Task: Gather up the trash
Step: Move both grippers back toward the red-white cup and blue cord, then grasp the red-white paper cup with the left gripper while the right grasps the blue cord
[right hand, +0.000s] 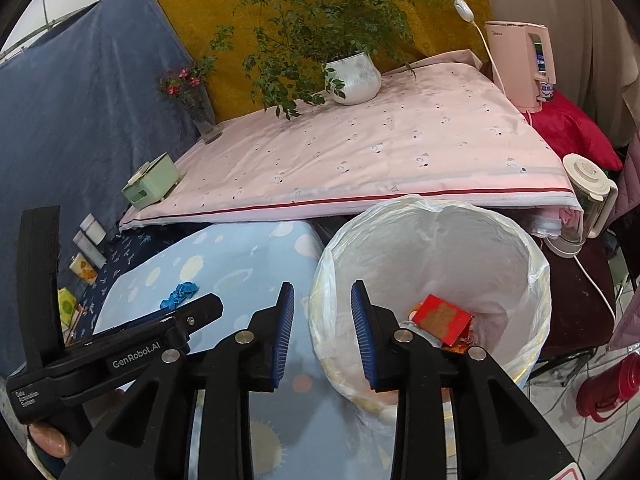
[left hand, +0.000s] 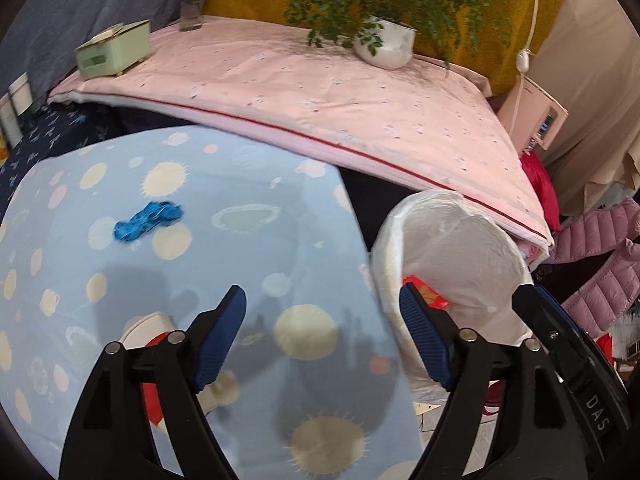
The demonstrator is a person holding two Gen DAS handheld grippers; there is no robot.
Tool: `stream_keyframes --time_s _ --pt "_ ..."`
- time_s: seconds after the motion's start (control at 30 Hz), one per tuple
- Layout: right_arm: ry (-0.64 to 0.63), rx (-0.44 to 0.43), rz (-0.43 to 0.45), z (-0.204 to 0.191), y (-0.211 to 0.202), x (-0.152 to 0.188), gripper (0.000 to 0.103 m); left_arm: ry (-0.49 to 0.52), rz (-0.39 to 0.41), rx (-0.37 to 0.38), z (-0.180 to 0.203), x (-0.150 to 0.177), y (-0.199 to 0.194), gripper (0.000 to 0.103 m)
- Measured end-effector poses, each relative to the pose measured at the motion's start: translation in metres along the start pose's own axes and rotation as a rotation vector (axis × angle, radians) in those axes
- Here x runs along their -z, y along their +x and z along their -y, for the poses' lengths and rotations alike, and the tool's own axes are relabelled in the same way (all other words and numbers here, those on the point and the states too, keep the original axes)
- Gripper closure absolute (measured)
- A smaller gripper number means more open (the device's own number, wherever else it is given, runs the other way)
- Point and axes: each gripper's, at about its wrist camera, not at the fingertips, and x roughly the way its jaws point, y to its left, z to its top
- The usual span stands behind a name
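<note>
A crumpled blue scrap [left hand: 148, 219] lies on the light blue spotted cloth [left hand: 248, 184]; it also shows in the right wrist view [right hand: 180, 294]. A white-lined trash bin [right hand: 432, 216] stands to the right of the cloth and holds a red packet [right hand: 442, 318] and other scraps; the bin shows in the left wrist view too [left hand: 472, 248]. My left gripper [left hand: 322, 334] is open and empty above the cloth's right edge. My right gripper [right hand: 322, 320] is open and empty over the bin's left rim. A red and white item [left hand: 150, 336] lies partly hidden behind the left gripper's left finger.
A pink quilted table [right hand: 380, 152] sits behind, with a potted plant [right hand: 354, 76], a flower vase [right hand: 204, 116] and a green box [right hand: 150, 180]. A pink water dispenser [right hand: 520, 64], a blender jug [right hand: 586, 200] and red cushion [right hand: 572, 128] are at the right. Small boxes [right hand: 90, 236] lie left.
</note>
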Motion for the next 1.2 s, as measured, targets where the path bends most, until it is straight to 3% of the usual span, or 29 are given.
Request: stream_keyframes --time_s 0.47,0.63,0.87,1.1,1.2 --pt "-0.066 -0.066 -0.079 -0.047 0.023 0.027 0.073 -0.201 -0.077 -0.175 -0.079 0.04 0.002 0.02" --pt "-0.083 -0.085 -0.109 -0.061 0.033 0.036 0.073 -0.283 -0.121 -0.198 -0.101 0.055 0.004 0.02" --pt "-0.097 -0.101 -0.138 -0.073 0.042 0.046 0.073 -0.382 -0.181 -0.137 -0.121 0.07 0.013 0.02" --pt "-0.107 -0.109 -0.163 -0.082 0.051 0.051 0.073 -0.396 -0.202 -0.124 -0.121 0.072 0.025 0.02" --pt "-0.117 -0.111 -0.173 -0.086 0.054 0.053 0.073 -0.375 -0.193 -0.111 -0.123 0.071 0.022 0.03"
